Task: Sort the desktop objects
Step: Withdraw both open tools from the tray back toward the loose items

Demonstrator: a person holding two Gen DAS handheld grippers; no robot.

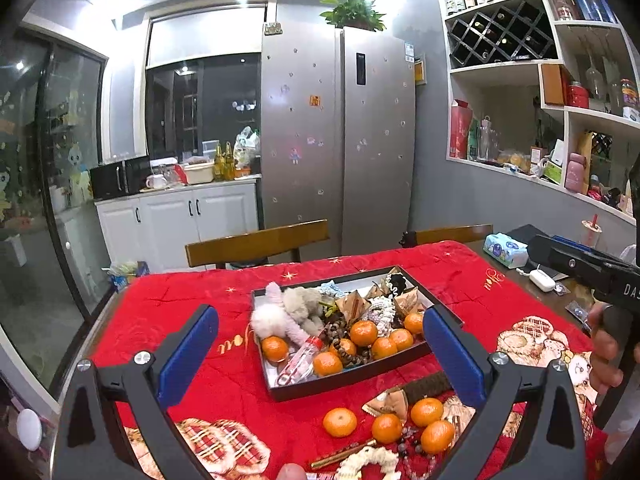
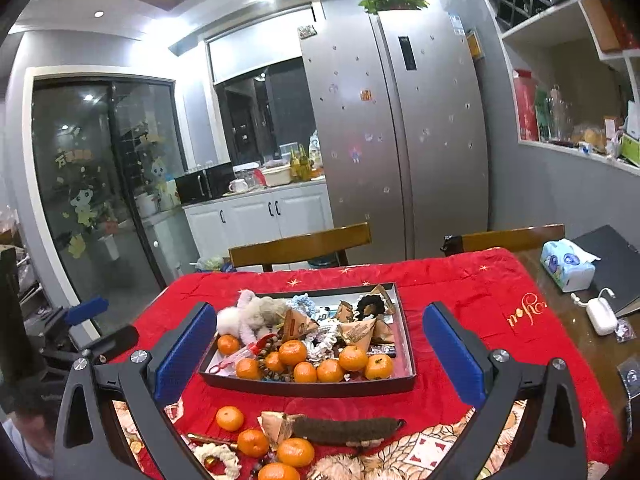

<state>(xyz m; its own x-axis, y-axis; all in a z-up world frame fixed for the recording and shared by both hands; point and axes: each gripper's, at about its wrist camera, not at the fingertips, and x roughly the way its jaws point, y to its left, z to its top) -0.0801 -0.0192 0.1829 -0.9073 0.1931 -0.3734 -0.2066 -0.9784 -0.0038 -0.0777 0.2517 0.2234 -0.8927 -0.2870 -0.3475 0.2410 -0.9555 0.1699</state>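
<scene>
Two black grippers with blue rubber pads are hovering above a table draped in a red quilted cloth (image 1: pixel 168 312), and both are standing wide apart with nothing between their fingers. The left gripper (image 1: pixel 320 356) is framing a shallow black rectangular tray (image 1: pixel 340 382), which is sitting in the middle of the cloth. The right gripper (image 2: pixel 320 354) is framing the same tray from a little further right.

Inside the tray, small orange mandarins (image 1: pixel 363 333) are lying along its near side, a white and grey fluffy plush toy (image 1: pixel 280 312) is resting at its far left corner, a string of brown wooden beads (image 1: pixel 340 340) is lying among the fruit, and brown paper triangular packets (image 2: pixel 362 330) are lying toward its right half. A black hair scrunchie (image 2: pixel 368 305) is sitting near the tray's far right corner.

In front of the tray, on the cloth, four more loose mandarins (image 2: pixel 230 418) are lying beside a long dark brown knitted pouch (image 2: pixel 348 430), which is lying parallel to the tray's near wall. A cream knitted scrunchie (image 1: pixel 370 458) is lying nearer still.

Right of the tray, off the cloth, a blue-printed tissue pack (image 2: pixel 568 264) and a white charger case (image 2: pixel 600 316) are resting on bare wood.
</scene>
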